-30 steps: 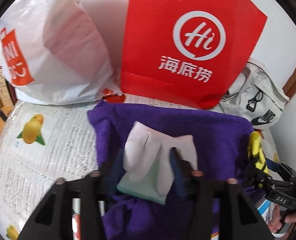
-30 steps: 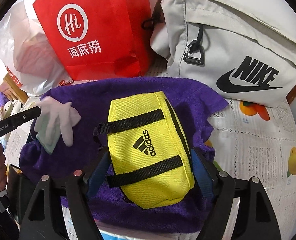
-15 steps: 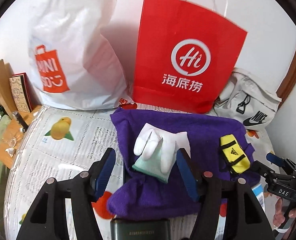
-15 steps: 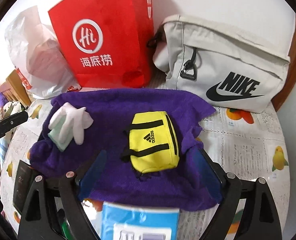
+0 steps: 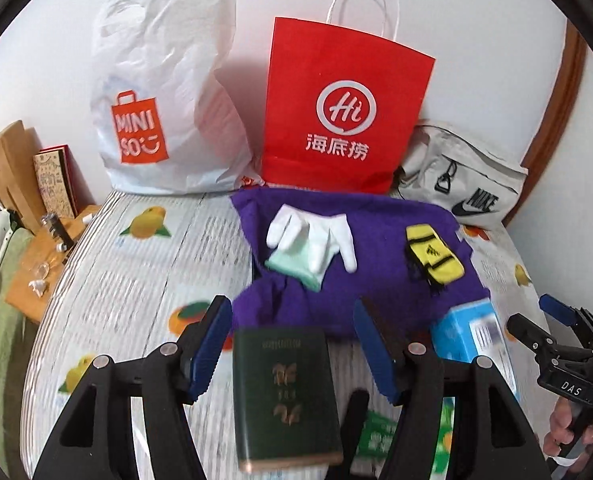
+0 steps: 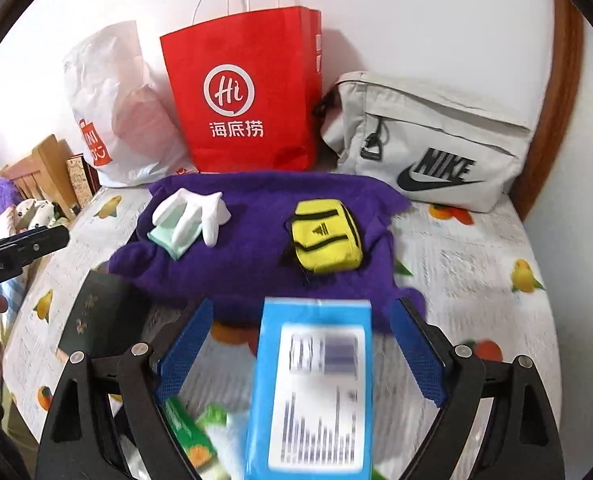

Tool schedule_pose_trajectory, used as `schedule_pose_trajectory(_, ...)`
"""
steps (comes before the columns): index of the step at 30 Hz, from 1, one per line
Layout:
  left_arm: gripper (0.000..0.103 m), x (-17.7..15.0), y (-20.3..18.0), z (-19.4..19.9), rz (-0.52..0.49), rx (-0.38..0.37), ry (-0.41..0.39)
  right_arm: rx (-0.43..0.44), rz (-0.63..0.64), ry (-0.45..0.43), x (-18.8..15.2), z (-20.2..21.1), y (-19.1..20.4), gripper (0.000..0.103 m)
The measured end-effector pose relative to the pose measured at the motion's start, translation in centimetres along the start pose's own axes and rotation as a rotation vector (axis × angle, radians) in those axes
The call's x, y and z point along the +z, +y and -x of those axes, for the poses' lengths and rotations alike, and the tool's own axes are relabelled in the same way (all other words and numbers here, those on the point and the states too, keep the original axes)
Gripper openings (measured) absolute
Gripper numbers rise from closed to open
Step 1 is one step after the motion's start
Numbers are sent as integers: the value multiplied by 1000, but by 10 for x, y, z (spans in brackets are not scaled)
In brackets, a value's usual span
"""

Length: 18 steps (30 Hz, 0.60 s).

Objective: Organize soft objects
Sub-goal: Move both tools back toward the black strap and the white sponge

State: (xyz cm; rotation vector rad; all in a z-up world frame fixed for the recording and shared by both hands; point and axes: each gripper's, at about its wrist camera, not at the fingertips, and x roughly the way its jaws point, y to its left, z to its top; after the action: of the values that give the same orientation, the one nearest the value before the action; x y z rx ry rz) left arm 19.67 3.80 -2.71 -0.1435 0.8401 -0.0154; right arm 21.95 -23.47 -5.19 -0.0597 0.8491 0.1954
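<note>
Both tongs, left tongs (image 5: 292, 344) and right tongs (image 6: 300, 346), stand wide open and hold nothing; ahead of them, the white fabric glove (image 5: 310, 236) and the small yellow fabric pouch (image 6: 324, 246) lie apart on the purple fuzzy cloth (image 6: 252, 236)

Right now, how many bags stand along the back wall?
3: a white Miniso plastic bag on the left, a red paper bag in the middle, and a grey Nike bag on the right. Others may be hidden behind them.
</note>
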Motion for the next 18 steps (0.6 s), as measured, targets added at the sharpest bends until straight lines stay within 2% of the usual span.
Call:
schedule_pose_trajectory(5, 61, -31, 0, 22, -15, -29, -11, 21, 57, -13, -32, 26, 12, 90)
schedule_pose_trajectory(9, 61, -56, -4, 37, -33, -30, -15, 67, 52, -5, -58, 46, 20, 90)
schedule_pose_trajectory(14, 61, -82, -5, 49, -37, -36, -11, 78, 59, 16, -98, 61, 31, 90)
schedule_pose_trajectory(18, 61, -101, -4, 52, -45, -38, -5, 148, 49, 17, -136, 72, 36, 90)
